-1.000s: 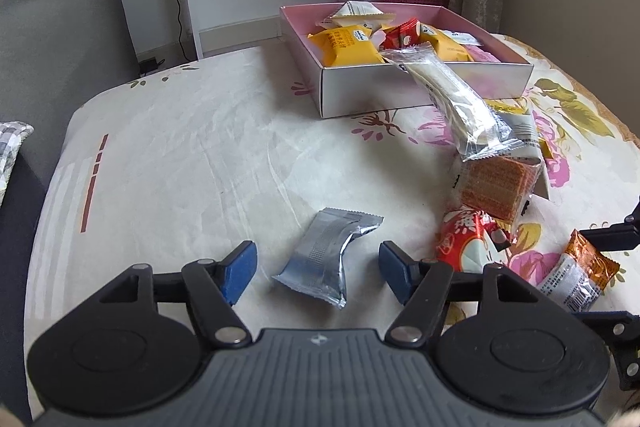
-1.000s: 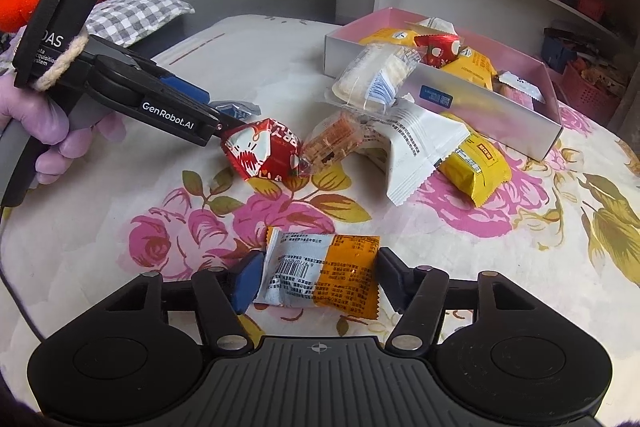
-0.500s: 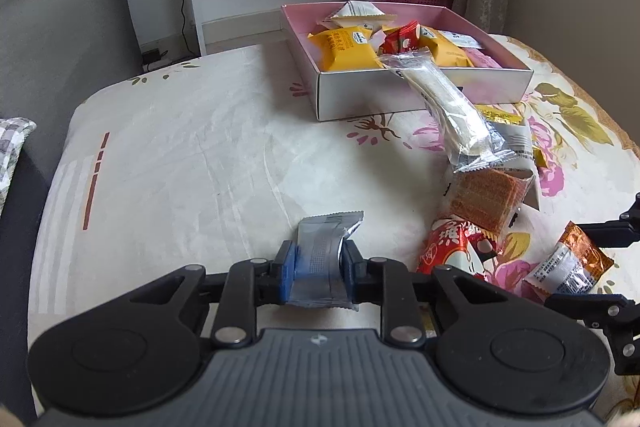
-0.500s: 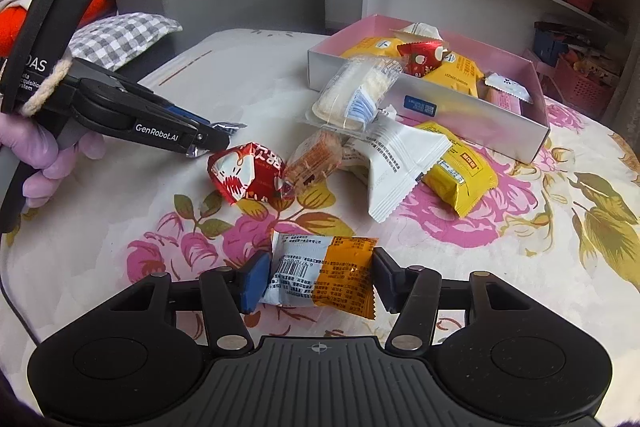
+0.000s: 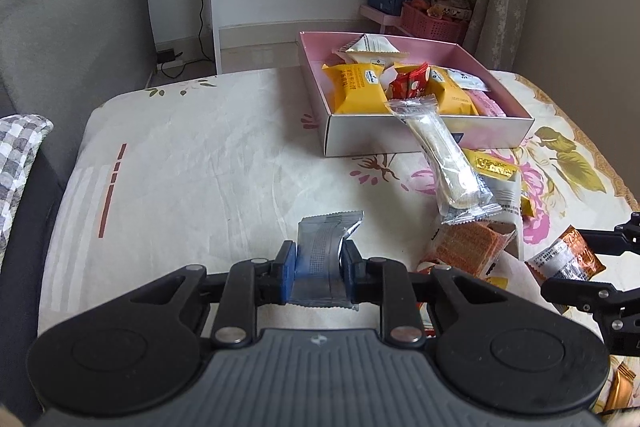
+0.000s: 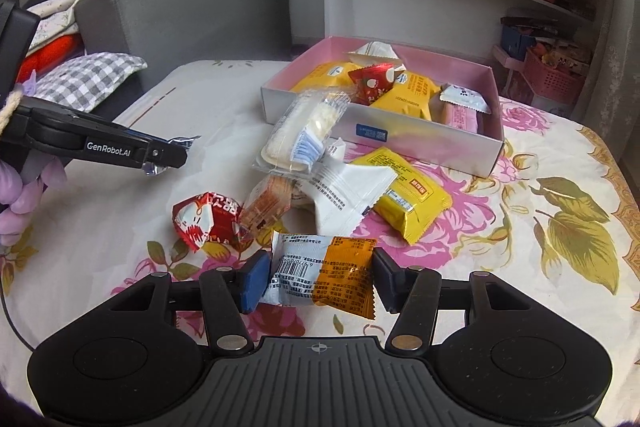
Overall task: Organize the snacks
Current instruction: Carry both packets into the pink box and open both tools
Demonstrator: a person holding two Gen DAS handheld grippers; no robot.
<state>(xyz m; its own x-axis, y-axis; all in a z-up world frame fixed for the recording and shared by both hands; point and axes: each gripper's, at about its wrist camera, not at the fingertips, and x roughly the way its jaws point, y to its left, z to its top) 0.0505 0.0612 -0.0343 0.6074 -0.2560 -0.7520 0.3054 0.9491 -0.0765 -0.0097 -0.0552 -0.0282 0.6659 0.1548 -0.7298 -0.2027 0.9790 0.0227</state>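
1. Two grippers loaded: left gripper (image 5: pixel 316 265), wide open a second ago, now clamps the silver pack (image 5: pixel 322 259), lifted clear of the table (image 6: pixel 100 219).
2. Right gripper (image 6: pixel 318 281) brackets the orange pack (image 6: pixel 324 275), narrower than before; firm grip unclear.
3. Loose snacks lie between.
4. Box (image 5: pixel 400 139) beyond, part-filled; likely next drop.

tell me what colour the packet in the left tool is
Silver-grey packet, clearest in the left wrist view.
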